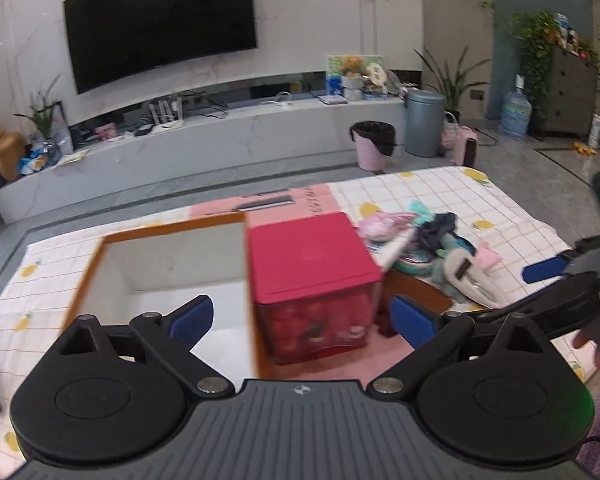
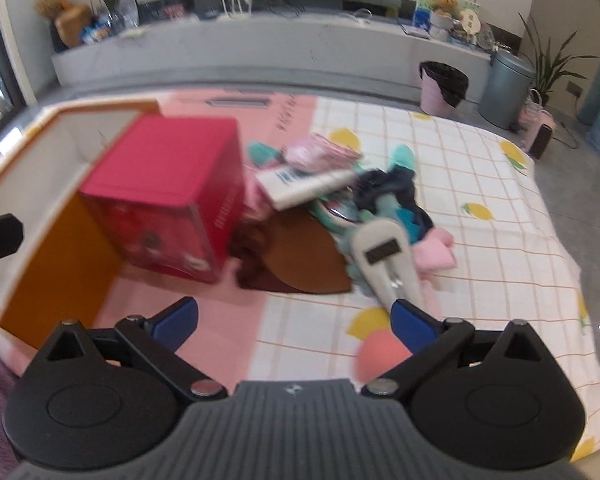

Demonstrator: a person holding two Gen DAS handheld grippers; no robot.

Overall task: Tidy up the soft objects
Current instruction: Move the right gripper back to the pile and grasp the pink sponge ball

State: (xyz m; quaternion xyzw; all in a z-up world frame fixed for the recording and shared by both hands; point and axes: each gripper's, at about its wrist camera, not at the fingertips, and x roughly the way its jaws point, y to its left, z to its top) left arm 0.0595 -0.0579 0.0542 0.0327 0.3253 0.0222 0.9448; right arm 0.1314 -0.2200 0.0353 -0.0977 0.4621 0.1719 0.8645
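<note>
Seen from the right wrist: right gripper at lower centre, blue pads spread as wide as they go, nothing between them. Pointed down at the pile of soft objects in the middle of the frame, probably to take one piece from its near edge.

Seen from the left wrist: left gripper at lower centre, likewise wide open and empty, aimed at the red storage box just past its pads, not touching it. Likely poised to steady or open that box while the other tool fetches.

Right of centre in the left view, one blue pad of the right gripper reaching in above the pile.

Orange-rimmed open bin at left in the right view, white inside, empty as far as visible; set just beside the red box, seemingly as the place for sorted items. Red box standing upright on the pink part of the sheet, dark shapes showing through its clear front; contents too blurred to name.

Pile heaped together on the lemon-print sheet, just right of the red box, so every piece sits within reach of both tools. Nothing yet sorted, by the look of it.

Counted: two grippers, one red box, one orange bin, one white tube lying across the pile's far side, one brown cloth spread flat at its near left, one pale grey clip-like piece, one pink folded cloth. Teal and navy fabrics tangled, number not clear.
</note>
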